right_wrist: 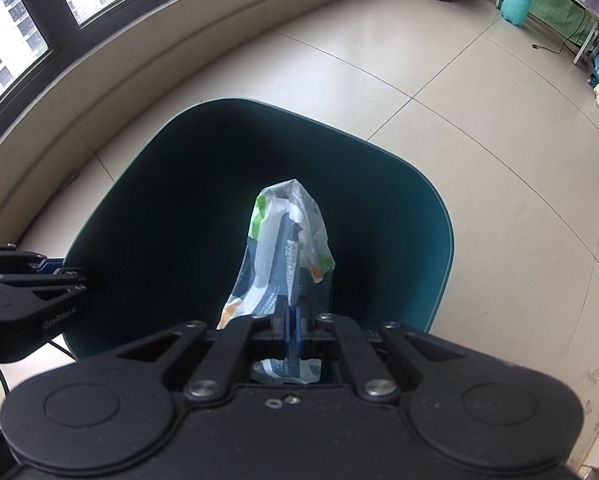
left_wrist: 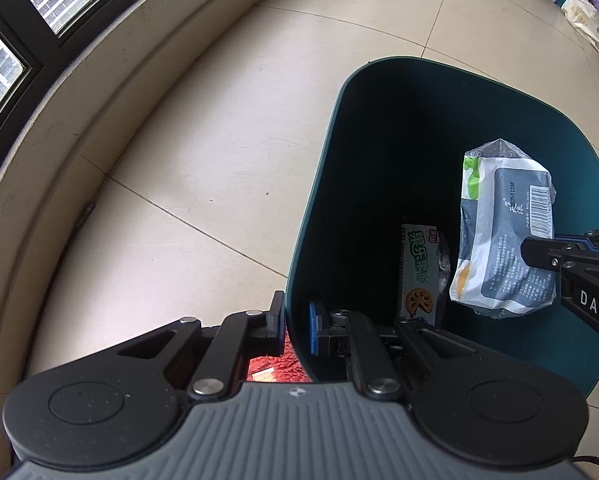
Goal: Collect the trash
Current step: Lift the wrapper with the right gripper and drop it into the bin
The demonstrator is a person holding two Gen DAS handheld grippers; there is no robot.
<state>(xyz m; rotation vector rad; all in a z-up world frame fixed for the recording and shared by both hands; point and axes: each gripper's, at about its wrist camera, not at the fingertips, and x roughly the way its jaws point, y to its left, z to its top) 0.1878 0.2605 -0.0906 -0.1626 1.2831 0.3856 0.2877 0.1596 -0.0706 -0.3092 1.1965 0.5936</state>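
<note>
The crumpled snack wrapper hangs over the open mouth of the dark green bin, pinched by the right gripper, not yet dropped beside one packet already inside, while the left gripper clamps the bin's rim.
</note>
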